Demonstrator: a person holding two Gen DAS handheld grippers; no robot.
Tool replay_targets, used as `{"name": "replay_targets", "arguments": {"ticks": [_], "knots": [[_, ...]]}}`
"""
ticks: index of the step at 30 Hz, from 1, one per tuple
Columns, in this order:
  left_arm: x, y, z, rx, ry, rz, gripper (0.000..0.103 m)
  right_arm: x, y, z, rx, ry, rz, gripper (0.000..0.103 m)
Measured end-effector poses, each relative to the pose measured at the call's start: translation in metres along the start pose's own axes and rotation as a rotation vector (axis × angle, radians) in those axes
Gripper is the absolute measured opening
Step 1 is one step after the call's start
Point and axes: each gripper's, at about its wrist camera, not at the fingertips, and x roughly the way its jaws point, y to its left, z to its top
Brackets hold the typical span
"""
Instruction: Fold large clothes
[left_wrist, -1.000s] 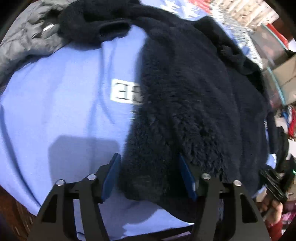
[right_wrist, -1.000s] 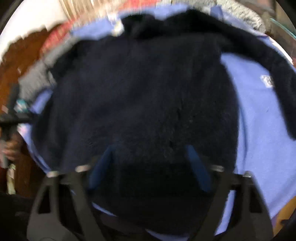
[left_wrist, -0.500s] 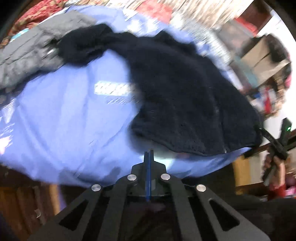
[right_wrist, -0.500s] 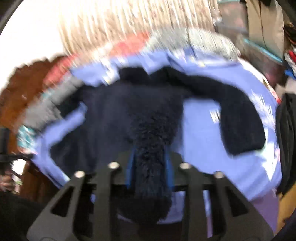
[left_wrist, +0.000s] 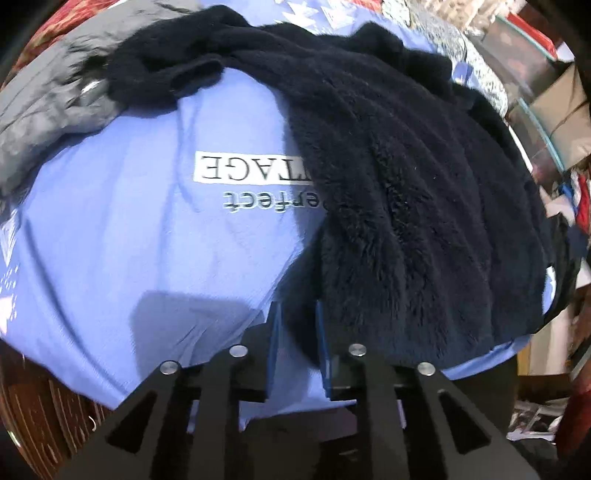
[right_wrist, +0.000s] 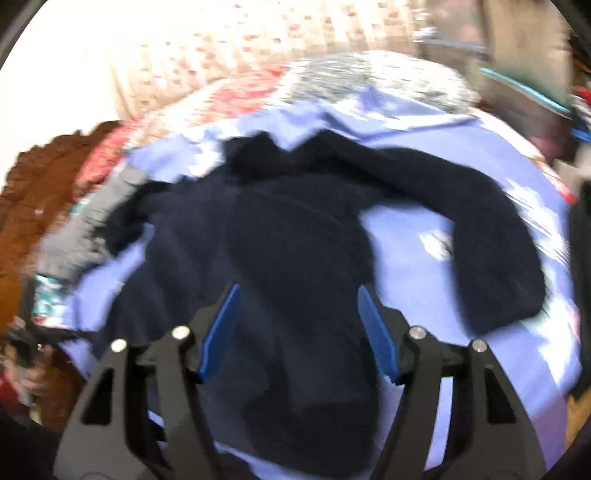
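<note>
Your left gripper (left_wrist: 297, 332) clamped the navy fleece sweater (left_wrist: 406, 192) at its hem. Your right gripper (right_wrist: 299, 325) hovered above it, jaws apart

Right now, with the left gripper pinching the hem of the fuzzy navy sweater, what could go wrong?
1. The left gripper pinches only a thin bit of the fuzzy navy sweater hem; the plush fabric could slip out.
2. The right gripper is open and holds nothing, so a one-sided pull may skew the fold.
3. Pulling could drag the blue bedsheet along.
</note>
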Motion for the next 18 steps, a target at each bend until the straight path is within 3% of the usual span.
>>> {"name": "replay_targets", "arguments": {"ticks": [2, 5, 9, 11, 12, 13, 15, 16, 17, 18], "knots": [[0.009, -0.004, 0.004, 0.004, 0.002, 0.010, 0.049, 0.026, 0.008, 0.027, -0.040, 0.013, 0.057, 0.063], [0.015, -0.006, 0.007, -0.005, 0.000, 0.010, 0.053, 0.102, 0.014, 0.080, -0.062, 0.088, 0.072, 0.063], [0.010, -0.005, 0.006, 0.017, -0.006, 0.024, 0.057, 0.224, 0.005, 0.140, 0.012, 0.258, 0.103, 0.063], [0.007, -0.002, 0.006, 0.010, -0.006, 0.034, 0.060, 0.283, -0.006, 0.167, 0.004, 0.357, 0.043, 0.063], [0.006, -0.001, 0.006, 0.003, -0.003, 0.035, 0.061, 0.305, -0.016, 0.192, -0.011, 0.351, -0.081, 0.059], [0.006, -0.001, 0.007, -0.001, 0.004, 0.041, 0.061, 0.311, -0.027, 0.215, -0.002, 0.289, -0.177, 0.045], [0.004, -0.001, 0.009, 0.006, 0.004, 0.061, 0.061, 0.286, -0.054, 0.261, 0.115, 0.037, -0.330, 0.048], [0.002, -0.001, 0.011, 0.013, -0.004, 0.071, 0.062, 0.270, -0.062, 0.272, 0.171, -0.066, -0.366, 0.055], [0.001, -0.001, 0.012, 0.018, -0.009, 0.076, 0.063, 0.255, -0.071, 0.280, 0.222, -0.124, -0.307, 0.060], [0.001, -0.001, 0.014, 0.021, -0.007, 0.077, 0.063, 0.250, -0.075, 0.281, 0.232, -0.109, -0.237, 0.062]]}}
